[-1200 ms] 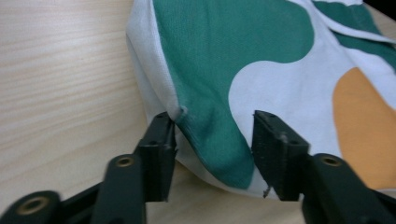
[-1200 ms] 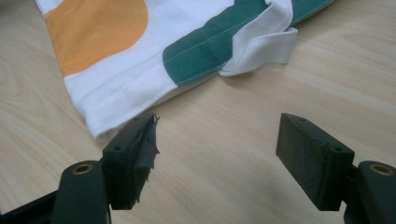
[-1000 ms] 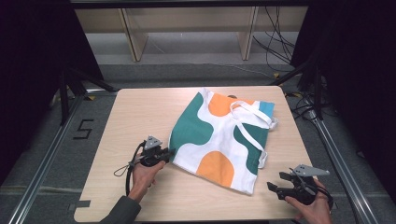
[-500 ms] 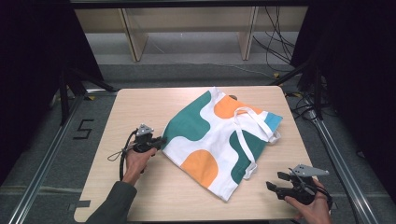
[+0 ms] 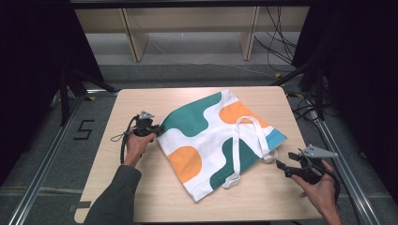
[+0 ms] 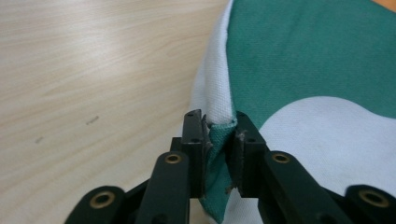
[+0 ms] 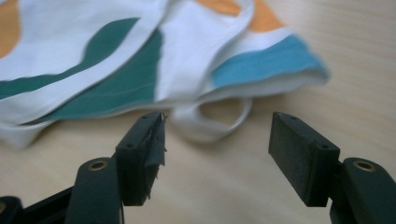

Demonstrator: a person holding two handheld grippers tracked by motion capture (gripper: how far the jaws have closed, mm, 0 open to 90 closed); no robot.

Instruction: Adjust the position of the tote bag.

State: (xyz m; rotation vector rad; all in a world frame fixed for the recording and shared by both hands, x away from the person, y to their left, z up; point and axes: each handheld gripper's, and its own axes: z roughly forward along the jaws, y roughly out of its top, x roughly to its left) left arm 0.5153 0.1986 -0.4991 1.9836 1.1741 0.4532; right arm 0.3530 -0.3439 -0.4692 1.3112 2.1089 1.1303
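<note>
A white tote bag (image 5: 211,140) with green, orange and blue patches lies flat and skewed across the middle of the wooden table (image 5: 103,154). Its white handles (image 5: 251,140) rest on top and loop off the right edge. My left gripper (image 5: 152,130) is shut on the bag's left corner; in the left gripper view a fold of green and white cloth (image 6: 218,135) is pinched between the jaws. My right gripper (image 5: 281,168) is open just off the bag's right edge. In the right gripper view its jaws (image 7: 217,140) stand wide apart, facing a handle loop (image 7: 212,123) and the blue patch (image 7: 266,63).
Wooden shelf legs (image 5: 133,37) stand on the floor beyond the table. Cables (image 5: 281,28) run along the floor at the back right. Metal rails (image 5: 42,173) flank both sides of the table. A floor mark "5" (image 5: 84,129) sits to the left.
My left gripper has dragged the bag's corner left and away from the person, turning the bag and sliding it leftward. The right gripper has stayed near the front right edge, open.
</note>
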